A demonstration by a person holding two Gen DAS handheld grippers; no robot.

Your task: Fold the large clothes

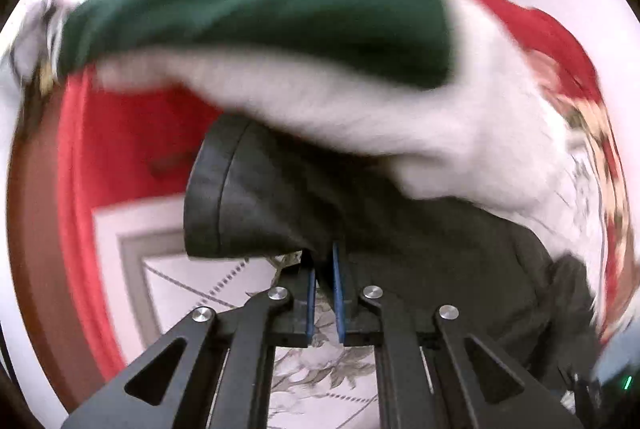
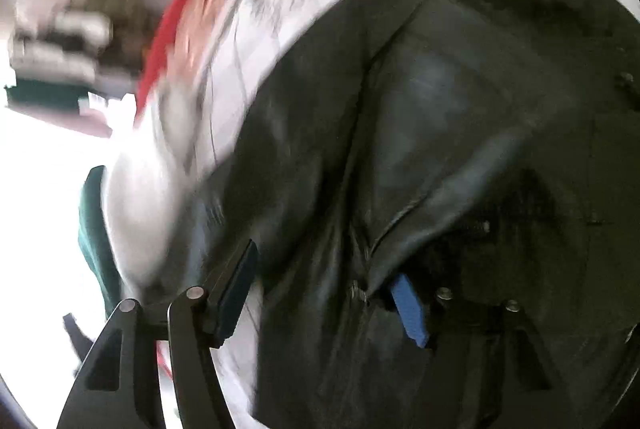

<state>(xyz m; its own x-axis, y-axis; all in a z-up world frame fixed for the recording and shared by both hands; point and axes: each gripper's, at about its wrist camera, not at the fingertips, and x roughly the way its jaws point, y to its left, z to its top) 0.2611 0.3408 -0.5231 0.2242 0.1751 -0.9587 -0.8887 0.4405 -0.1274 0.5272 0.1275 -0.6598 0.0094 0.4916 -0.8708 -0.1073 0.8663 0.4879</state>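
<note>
Fold barely begun: left gripper (image 1: pixel 323 261) pinching jacket (image 1: pixel 256 197) edge, right gripper (image 2: pixel 324 293) wide over it, folds left

A bed cover (image 1: pixel 184 281), white with grey floral print and a broad red border, is the supporting surface below and ahead of the left gripper (image 1: pixel 323 293). A dark leather garment (image 2: pixel 460 133) lies on it, spreading over the cover (blurred) ahead of the right gripper (image 2: pixel 328 293).

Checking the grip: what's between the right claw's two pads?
A fold of the black jacket fills the open right claw, seen in the right wrist view.
</note>
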